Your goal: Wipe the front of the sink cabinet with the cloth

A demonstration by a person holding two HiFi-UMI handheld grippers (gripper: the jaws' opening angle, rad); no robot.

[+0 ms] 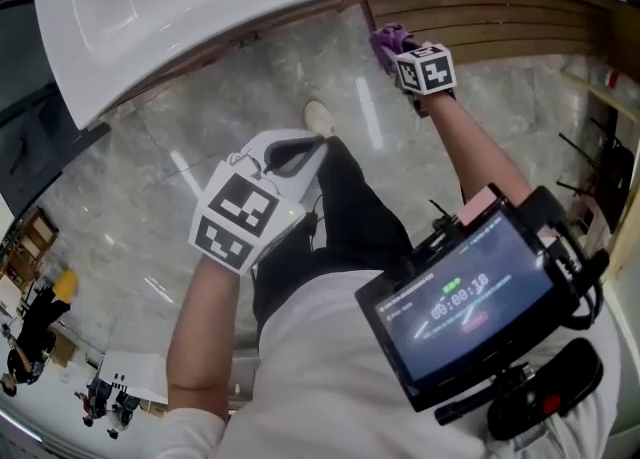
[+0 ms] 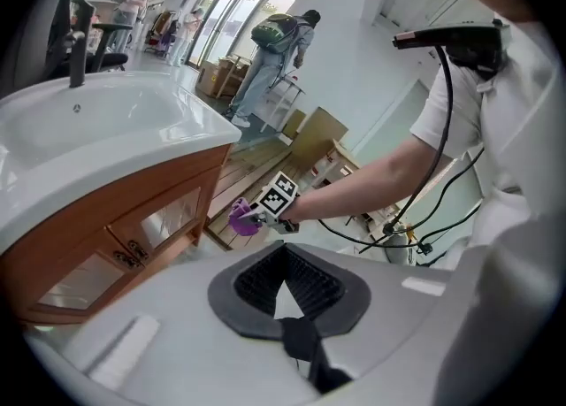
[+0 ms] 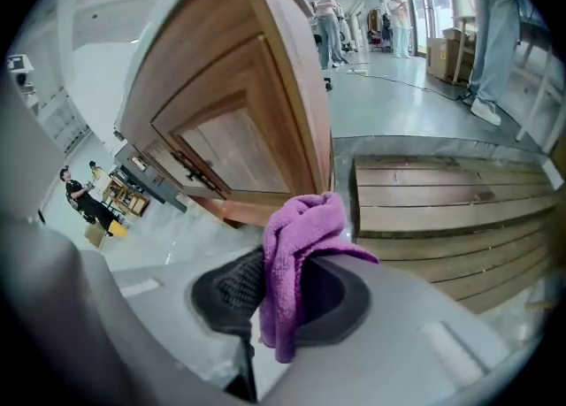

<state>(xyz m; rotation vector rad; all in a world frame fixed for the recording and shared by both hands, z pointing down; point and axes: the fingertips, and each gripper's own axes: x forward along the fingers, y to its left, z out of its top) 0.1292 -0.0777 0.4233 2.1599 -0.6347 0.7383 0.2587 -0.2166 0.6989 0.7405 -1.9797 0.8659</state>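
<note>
The purple cloth (image 3: 301, 245) hangs bunched between my right gripper's (image 3: 296, 282) jaws, which are shut on it. It sits just off the lower corner of the wooden sink cabinet (image 3: 234, 121); I cannot tell whether it touches the wood. In the head view the right gripper (image 1: 405, 59) holds the cloth (image 1: 388, 42) out ahead, below the white sink (image 1: 120, 37). My left gripper (image 1: 292, 153) hangs back near my body, shut and empty. The left gripper view looks past its own closed jaws (image 2: 285, 256) to the cabinet front (image 2: 133, 232) and the cloth (image 2: 241, 218).
A slatted wooden platform (image 3: 442, 205) lies on the floor right of the cabinet. A shoe (image 1: 318, 117) stands on the marble floor (image 1: 200, 137). A screen rig (image 1: 470, 302) with cables hangs at my chest. People stand far off down the hall (image 2: 274, 50).
</note>
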